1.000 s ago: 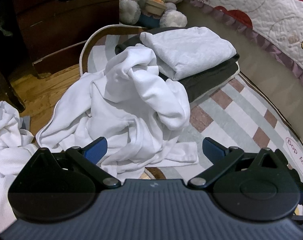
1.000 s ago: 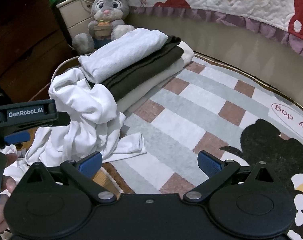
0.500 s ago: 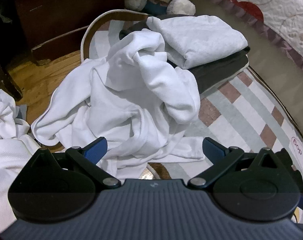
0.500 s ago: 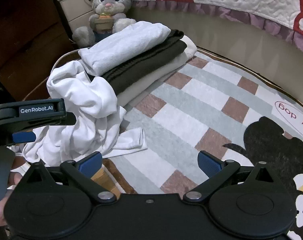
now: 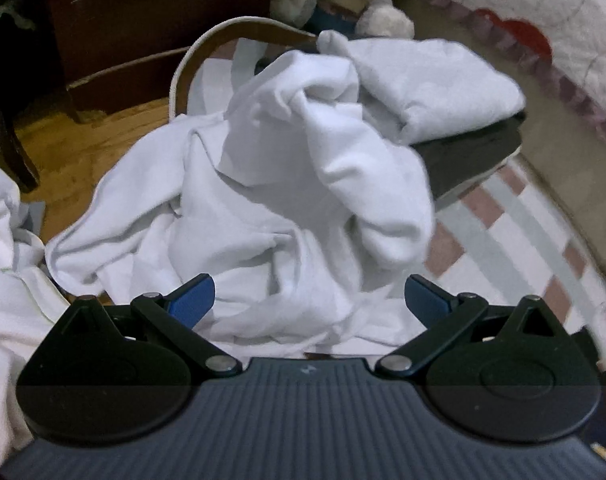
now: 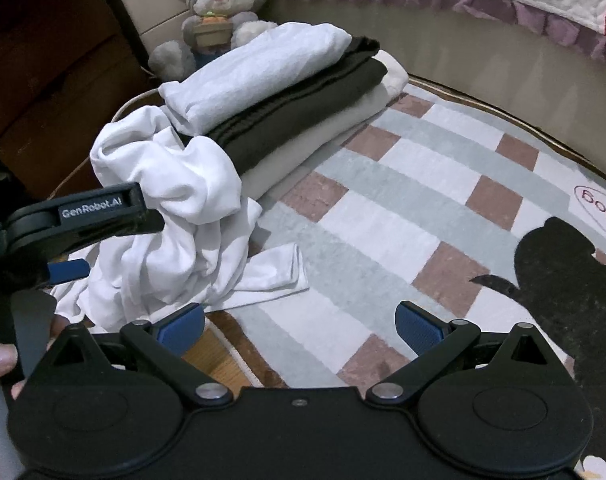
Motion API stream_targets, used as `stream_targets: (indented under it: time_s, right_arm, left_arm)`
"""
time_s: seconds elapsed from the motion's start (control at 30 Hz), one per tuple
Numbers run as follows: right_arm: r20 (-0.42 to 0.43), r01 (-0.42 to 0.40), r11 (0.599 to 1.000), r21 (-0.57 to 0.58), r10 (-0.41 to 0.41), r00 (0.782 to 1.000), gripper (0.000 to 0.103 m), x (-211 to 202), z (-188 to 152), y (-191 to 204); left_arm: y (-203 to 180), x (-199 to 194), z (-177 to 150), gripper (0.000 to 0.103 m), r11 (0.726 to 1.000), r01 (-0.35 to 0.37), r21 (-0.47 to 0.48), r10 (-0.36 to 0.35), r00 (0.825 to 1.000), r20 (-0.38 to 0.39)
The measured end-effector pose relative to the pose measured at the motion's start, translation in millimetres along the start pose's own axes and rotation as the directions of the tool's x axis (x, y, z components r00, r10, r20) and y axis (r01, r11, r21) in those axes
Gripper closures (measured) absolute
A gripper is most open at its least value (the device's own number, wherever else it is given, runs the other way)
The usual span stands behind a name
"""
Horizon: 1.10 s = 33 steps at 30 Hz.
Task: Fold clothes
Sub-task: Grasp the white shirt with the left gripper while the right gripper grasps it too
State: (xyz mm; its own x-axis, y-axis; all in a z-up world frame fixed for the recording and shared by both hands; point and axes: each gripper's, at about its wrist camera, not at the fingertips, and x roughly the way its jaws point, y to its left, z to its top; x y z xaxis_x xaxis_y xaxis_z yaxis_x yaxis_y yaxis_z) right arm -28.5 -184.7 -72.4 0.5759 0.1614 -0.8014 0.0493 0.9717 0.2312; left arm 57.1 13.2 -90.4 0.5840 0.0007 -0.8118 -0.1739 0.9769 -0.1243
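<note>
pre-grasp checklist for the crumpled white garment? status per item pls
1. Left gripper open, nothing between the fingers: ok.
2. Right gripper open and empty: ok.
3. Crumpled white garment ahead of the left gripper: ok.
4. Garment free of the folded stack: not ok, it leans on the stack's near end.
5. Bare rug to spread it on: ok.
6. Collar or hem located for a clean pick: cannot tell, too bunched.
</note>
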Motion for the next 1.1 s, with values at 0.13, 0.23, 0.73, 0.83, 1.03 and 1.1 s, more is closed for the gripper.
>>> stream_targets:
  time_s: [0.13,0.23,0.73,0.83,1.03,1.1]
  right_arm:
    - [0.027,0.017,1.000,-0.019,-0.017,0.999,0.000,15,-4,-3]
    - [0.023,0.033,0.999,-0.006,-0.033,0.999,0.000,31,-9,-8]
    - [0.117,-0.480,0.860,0.176,0.465,0.877,0.090,101,68,2]
    - [0.167,-0.454,0.871,0.191,0.426,0.889,0.069,113,74,7]
    - [0.163,-0.471,0.789,0.394,0.445,0.881,0.012,162,63,-12]
    - [0.131,-0.498,0.725,0.475,0.501,0.855,0.013,185,56,-14]
  left_arm:
    - [29,22,0,0.002,0.973,0.076,-0.216,-0.086,0.996,-0.037]
    - [58,35,-3,0.011,0.905,0.165,-0.392,-0.190,0.982,-0.024]
    - [133,80,-22,0.045,0.678,0.231,-0.698,-0.339,0.941,-0.018]
    - [133,84,-28,0.045,0.647,0.249,-0.720,-0.371,0.929,-0.012]
    - [128,90,-30,0.041,0.572,0.331,-0.750,-0.464,0.885,0.037]
    - [126,92,-31,0.041,0.539,0.364,-0.759,-0.502,0.863,0.058]
